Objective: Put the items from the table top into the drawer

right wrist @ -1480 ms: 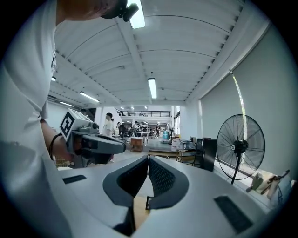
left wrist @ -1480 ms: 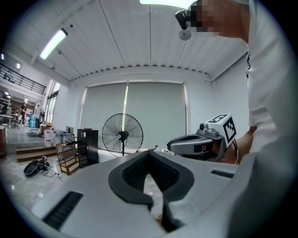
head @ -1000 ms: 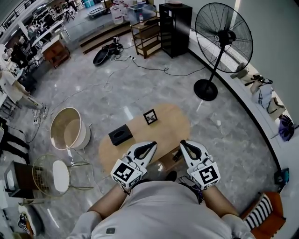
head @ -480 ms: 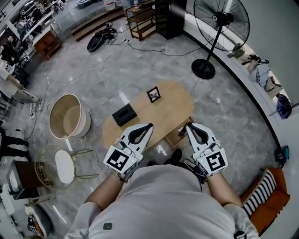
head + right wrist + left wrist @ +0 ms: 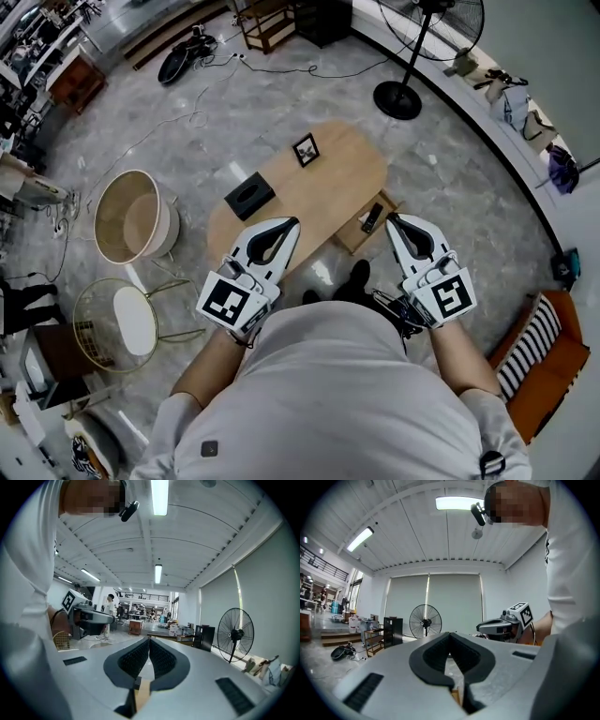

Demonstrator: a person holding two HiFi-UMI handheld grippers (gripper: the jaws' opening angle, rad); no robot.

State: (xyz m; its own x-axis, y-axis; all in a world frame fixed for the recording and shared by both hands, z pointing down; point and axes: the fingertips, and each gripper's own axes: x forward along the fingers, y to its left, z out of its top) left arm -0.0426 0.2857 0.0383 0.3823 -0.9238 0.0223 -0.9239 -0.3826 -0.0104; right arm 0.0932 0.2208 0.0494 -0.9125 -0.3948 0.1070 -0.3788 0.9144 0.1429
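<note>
Left gripper point(image 5: 283, 227) and right gripper point(image 5: 396, 222) both shut, empty; black box point(image 5: 248, 197) on tabletop point(image 5: 328, 183) lies just beyond the left.

1. No word, brand name or number can be read in any view.
2. The left gripper point(image 5: 293, 223) bears a black-and-white square marker point(image 5: 225, 300) on its cube, at 7 o'clock in the head view. It is a coded pattern, not lettering.
3. The right gripper point(image 5: 392, 218) bears a second marker point(image 5: 453, 295) of the same kind on its cube, at 4 o'clock.
4. The small frame point(image 5: 306, 148) at 12 o'clock on the table point(image 5: 337, 178) shows a dark print too small to read.
</note>
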